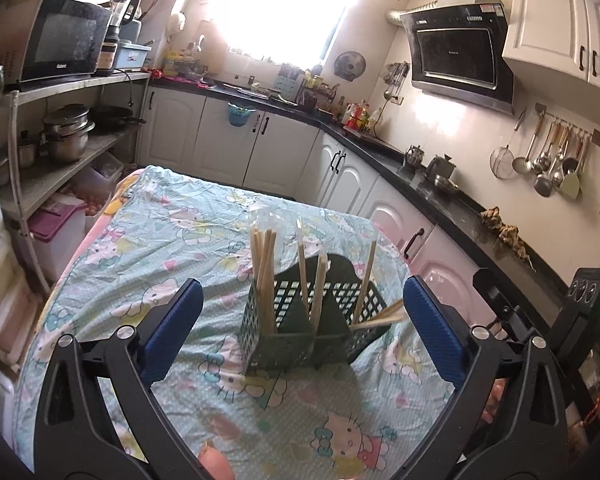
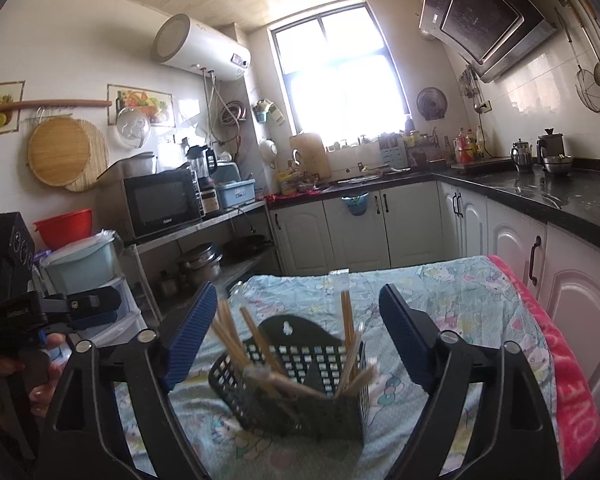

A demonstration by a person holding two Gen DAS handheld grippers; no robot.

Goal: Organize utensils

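Both grippers (image 1: pixel 302 304) (image 2: pixel 296 312) gape empty around basket (image 1: pixel 300 320) of chopsticks (image 1: pixel 262 276).

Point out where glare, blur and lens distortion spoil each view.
Left wrist view: the window is blown out to white, washing out the wall around it; the cabinets bend with the fisheye; the chopsticks in the holder look sharp. Right wrist view: the window glares too, and the chopsticks are smeared with blur.
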